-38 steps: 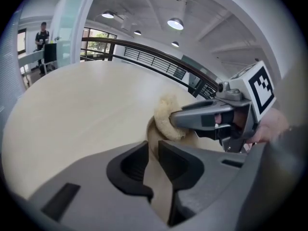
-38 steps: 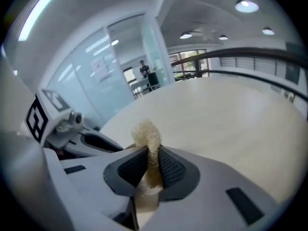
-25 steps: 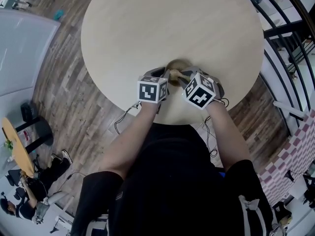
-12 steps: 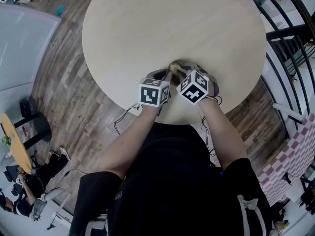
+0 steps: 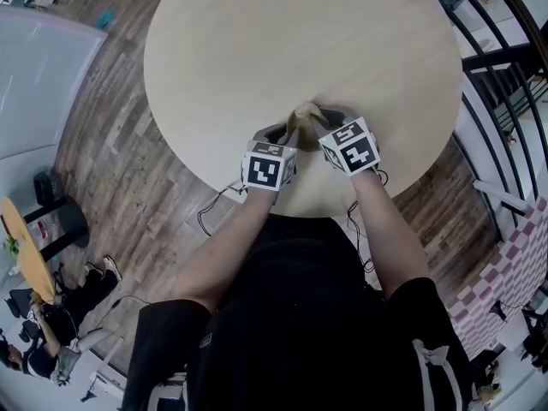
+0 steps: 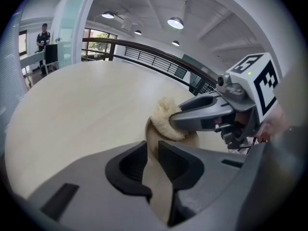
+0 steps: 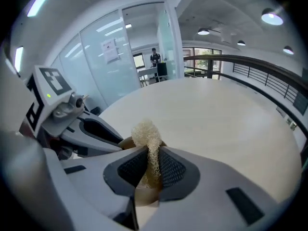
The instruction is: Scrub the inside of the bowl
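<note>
The bowl (image 6: 194,138) sits on the round table (image 5: 300,32), close to the table's near edge. The head view hides nearly all of it behind the 2 marker cubes and shows only the pale scrubber (image 5: 304,111) poking up between them. The left gripper view adds what that view cannot: the left gripper (image 6: 150,148) has its jaws drawn together on the bowl's rim, the wall pinched between them. It also shows the right gripper (image 6: 179,121) from the side, reaching over the bowl. The right gripper view shows that gripper's jaws clamped on the fibrous scrubber; the tuft stands above the jaws, and the lower end reaches down into the bowl.
</note>
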`<action>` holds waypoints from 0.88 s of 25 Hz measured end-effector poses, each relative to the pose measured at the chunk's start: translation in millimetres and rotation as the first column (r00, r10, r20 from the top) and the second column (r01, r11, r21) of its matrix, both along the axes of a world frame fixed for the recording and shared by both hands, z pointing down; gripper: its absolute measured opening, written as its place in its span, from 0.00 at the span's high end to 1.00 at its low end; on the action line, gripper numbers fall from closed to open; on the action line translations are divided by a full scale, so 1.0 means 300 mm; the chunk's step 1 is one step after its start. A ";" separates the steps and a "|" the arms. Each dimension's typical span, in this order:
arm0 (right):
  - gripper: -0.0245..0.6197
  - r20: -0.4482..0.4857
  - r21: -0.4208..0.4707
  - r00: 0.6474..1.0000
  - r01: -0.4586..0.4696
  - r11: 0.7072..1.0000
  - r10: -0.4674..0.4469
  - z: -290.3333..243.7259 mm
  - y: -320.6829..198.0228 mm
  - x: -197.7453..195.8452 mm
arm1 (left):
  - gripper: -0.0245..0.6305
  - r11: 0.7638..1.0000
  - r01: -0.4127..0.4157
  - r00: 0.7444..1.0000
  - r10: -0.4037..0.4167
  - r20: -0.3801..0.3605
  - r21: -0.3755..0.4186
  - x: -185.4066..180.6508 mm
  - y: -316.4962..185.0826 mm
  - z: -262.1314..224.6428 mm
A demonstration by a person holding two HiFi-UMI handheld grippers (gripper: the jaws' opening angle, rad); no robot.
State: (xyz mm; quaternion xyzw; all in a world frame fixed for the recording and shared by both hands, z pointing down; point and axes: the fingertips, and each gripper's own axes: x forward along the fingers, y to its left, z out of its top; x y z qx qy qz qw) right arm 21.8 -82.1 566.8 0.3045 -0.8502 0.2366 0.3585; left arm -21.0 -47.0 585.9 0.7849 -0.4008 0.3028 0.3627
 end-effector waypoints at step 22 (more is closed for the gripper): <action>0.85 -0.199 0.063 0.927 0.337 0.940 -0.319 -0.059 0.217 -0.036 | 0.86 0.749 -0.635 0.769 0.590 0.245 0.188 0.155 -0.187 -0.097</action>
